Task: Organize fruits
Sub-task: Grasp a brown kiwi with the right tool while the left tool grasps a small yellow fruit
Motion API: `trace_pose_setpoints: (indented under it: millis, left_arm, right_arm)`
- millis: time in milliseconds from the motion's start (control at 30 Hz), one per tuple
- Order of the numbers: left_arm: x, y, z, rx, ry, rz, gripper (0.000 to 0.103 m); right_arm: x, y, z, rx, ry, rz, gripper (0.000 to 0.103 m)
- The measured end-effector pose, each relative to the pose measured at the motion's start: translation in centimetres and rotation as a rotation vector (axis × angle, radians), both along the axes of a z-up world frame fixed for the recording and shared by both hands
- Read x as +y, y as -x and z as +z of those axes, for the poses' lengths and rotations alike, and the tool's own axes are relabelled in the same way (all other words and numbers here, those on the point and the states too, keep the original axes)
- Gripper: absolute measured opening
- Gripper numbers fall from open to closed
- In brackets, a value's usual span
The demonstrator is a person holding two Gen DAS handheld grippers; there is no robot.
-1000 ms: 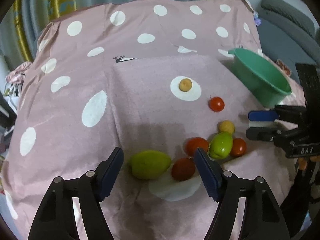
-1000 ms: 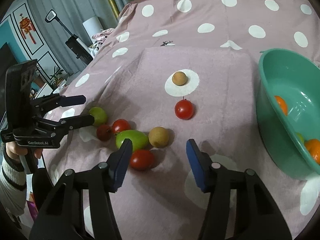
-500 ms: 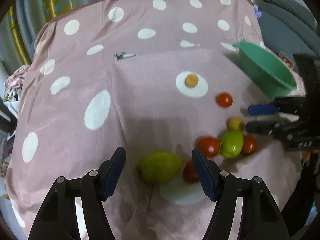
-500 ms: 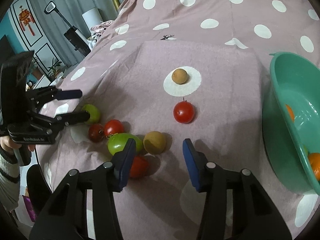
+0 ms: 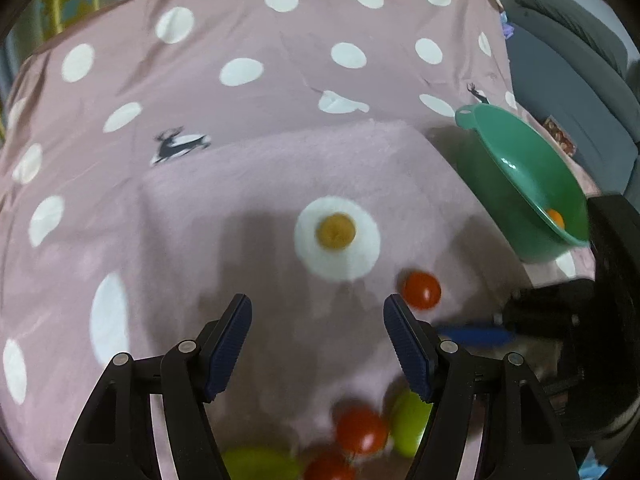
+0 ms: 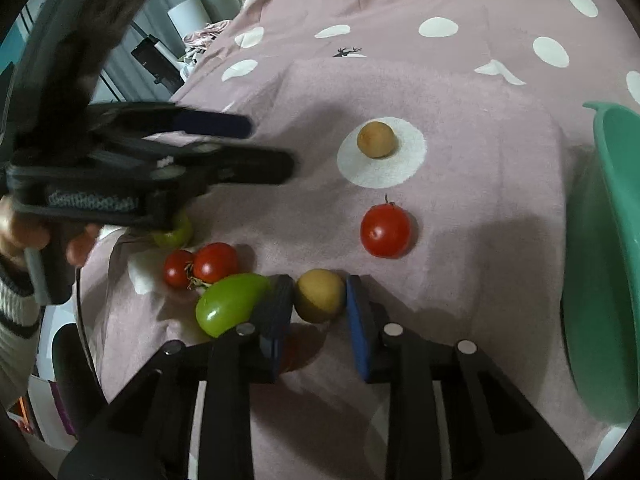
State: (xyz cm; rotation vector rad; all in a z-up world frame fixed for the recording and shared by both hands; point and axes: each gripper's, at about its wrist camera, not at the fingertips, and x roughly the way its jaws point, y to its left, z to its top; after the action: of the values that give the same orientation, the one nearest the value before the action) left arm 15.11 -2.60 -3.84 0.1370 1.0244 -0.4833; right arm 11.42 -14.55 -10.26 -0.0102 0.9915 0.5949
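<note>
Beside the green fruit [image 6: 230, 307], the right gripper [image 6: 318, 312] has just closed its fingers on 1 brown fruit [image 6: 320, 295]; next comes the bowl [image 6: 608, 264]. Left gripper [image 5: 318, 344] hangs open, empty.

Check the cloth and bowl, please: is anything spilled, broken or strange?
Nothing stands out. The fruits lie whole on the cloth, the bowl sits upright, and the right gripper is shut on a brown fruit.

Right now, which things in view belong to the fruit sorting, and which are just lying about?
Belongs to the job:
- brown fruit, clamped in the right hand-held gripper
- lone red tomato
- green fruit
- green bowl
- left hand-held gripper, open

Lying about:
- grey sofa
- white lamp
</note>
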Motion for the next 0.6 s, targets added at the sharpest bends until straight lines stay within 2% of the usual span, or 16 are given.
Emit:
trace_pose_setpoints:
  millis: [300, 333, 367, 433, 467, 600]
  left_arm:
    - [-3.6, -3.9, -2.1, 0.039, -0.016, 0.012, 0.070]
    - [-3.8, -4.2, -2.4, 0.043, -0.018, 0.012, 0.066]
    - [-4.0, -4.4, -2.6, 0.042, -0.025, 0.016, 0.052]
    - [-4.6, -4.7, -2.9, 0.025, -0.059, 0.023, 0.038]
    - [-4.9, -4.7, -2.9, 0.012, -0.073, 0.020, 0.027]
    - [-5.1, -3.8, -2.4, -0.043, -0.095, 0.021, 0.026]
  right_arm:
    - [-1.7, 0.8, -0.2, -0.003, -0.088, -0.008, 0.027]
    - [-1.8, 0.8, -0.1, -0.003, -0.097, -0.006, 0.027]
    - [-1.8, 0.8, -0.1, -0.004, -0.106, -0.003, 0.027]
    - [-2.0, 0.8, -0.1, -0.005, -0.117, -0.003, 0.027]
    - [-2.0, 0.7, -0.1, -0.003, -0.120, -0.005, 0.027]
    - [-2.4, 1.0, 0.2, -0.010, -0.138, -0.005, 0.027]
